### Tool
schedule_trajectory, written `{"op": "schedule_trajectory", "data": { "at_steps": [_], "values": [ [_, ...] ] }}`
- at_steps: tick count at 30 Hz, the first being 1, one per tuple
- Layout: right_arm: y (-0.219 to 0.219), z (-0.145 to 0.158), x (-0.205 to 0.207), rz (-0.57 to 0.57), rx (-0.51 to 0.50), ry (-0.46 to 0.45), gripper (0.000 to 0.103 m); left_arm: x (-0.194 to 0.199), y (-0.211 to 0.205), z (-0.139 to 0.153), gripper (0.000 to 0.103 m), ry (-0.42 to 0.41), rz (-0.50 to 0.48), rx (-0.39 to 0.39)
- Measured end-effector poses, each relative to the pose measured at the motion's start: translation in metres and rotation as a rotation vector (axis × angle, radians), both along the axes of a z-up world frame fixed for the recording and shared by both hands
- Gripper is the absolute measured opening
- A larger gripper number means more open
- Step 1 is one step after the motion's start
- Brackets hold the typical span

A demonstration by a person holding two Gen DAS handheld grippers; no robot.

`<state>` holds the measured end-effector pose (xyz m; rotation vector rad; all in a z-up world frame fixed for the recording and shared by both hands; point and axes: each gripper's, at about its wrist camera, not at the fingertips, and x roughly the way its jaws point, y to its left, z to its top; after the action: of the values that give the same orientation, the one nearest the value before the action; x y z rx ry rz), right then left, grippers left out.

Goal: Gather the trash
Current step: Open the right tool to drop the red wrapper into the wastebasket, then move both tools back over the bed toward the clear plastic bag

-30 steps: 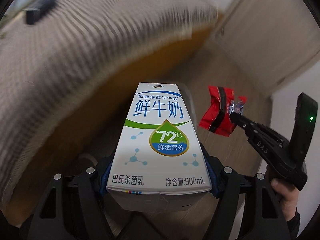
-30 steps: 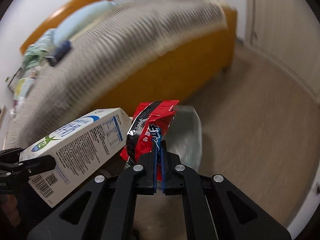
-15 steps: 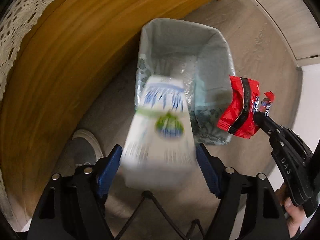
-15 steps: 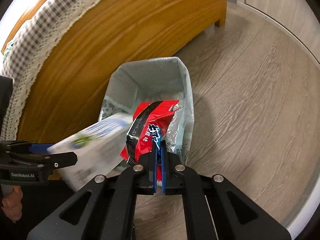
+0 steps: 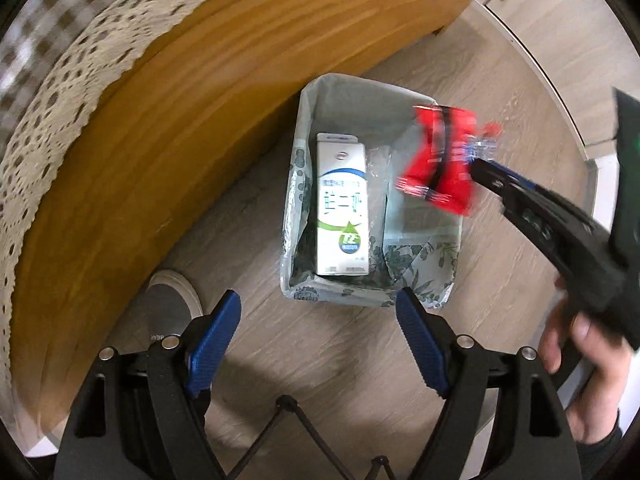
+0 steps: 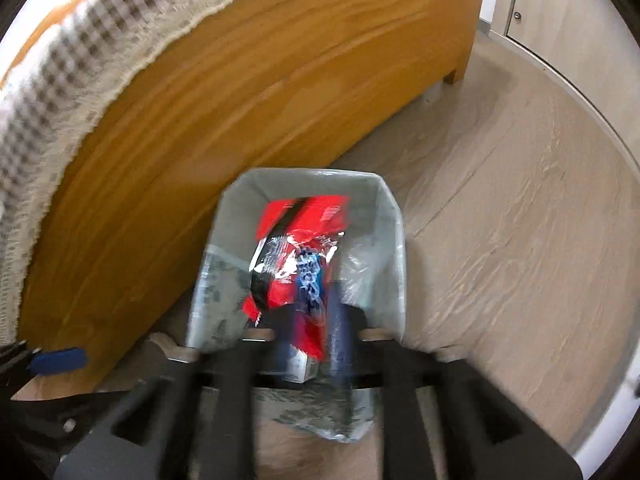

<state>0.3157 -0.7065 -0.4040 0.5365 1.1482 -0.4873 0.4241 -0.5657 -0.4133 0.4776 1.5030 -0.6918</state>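
Observation:
A white milk carton [image 5: 342, 204] lies inside the lined trash bin [image 5: 304, 128] on the floor. My left gripper [image 5: 318, 340] is open and empty, above the bin's near edge. My right gripper [image 5: 478, 160] is shut on a red snack wrapper [image 5: 440, 160] and holds it over the bin's right side. In the blurred right wrist view the red wrapper [image 6: 300, 248] hangs from my right gripper [image 6: 310, 320] over the bin [image 6: 394, 216].
A wooden bed frame [image 5: 140, 140] with a lace-edged checked cover [image 5: 60, 60] stands right behind the bin. A grey shoe [image 5: 172, 300] rests on the wood floor left of the bin. A cabinet door [image 5: 560, 20] is at the far right.
My left gripper has opened and the milk carton has dropped into the bin. My right gripper has moved over the bin with the red wrapper.

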Motion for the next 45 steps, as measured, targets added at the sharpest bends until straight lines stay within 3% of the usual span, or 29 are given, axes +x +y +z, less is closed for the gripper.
{"op": "schedule_trajectory", "data": {
  "at_steps": [1, 4, 16, 23, 27, 31, 35, 39, 42, 45],
  "values": [
    [-0.001, 0.001, 0.002, 0.000, -0.011, 0.006, 0.069, 0.002, 0.002, 0.000, 0.077, 0.002, 0.011, -0.004],
    [0.001, 0.011, -0.002, -0.004, -0.057, -0.003, 0.069, 0.005, 0.008, 0.006, 0.077, 0.011, 0.035, -0.023],
    [0.022, 0.041, -0.026, -0.022, -0.077, 0.043, 0.069, 0.005, 0.036, 0.032, 0.077, 0.005, 0.088, -0.076],
    [0.052, 0.087, -0.035, -0.007, -0.136, 0.013, 0.069, -0.010, 0.068, 0.094, 0.077, -0.052, 0.091, -0.219],
    [0.075, 0.132, -0.038, 0.006, -0.193, -0.040, 0.069, -0.015, 0.101, 0.152, 0.077, -0.167, 0.058, -0.314],
    [0.115, 0.193, -0.034, 0.028, -0.276, -0.169, 0.073, -0.010, 0.155, 0.213, 0.087, -0.347, 0.034, -0.404],
    [0.170, 0.248, -0.016, 0.087, -0.369, -0.331, 0.076, 0.007, 0.219, 0.257, 0.091, -0.528, 0.073, -0.437],
    [0.230, 0.281, 0.015, 0.178, -0.431, -0.458, 0.076, 0.033, 0.307, 0.281, 0.092, -0.679, 0.204, -0.437],
    [0.275, 0.291, 0.045, 0.263, -0.443, -0.527, 0.076, 0.051, 0.360, 0.287, 0.092, -0.748, 0.294, -0.423],
    [0.319, 0.290, 0.084, 0.377, -0.419, -0.552, 0.076, 0.074, 0.421, 0.289, 0.093, -0.777, 0.454, -0.419]
  ]
}}
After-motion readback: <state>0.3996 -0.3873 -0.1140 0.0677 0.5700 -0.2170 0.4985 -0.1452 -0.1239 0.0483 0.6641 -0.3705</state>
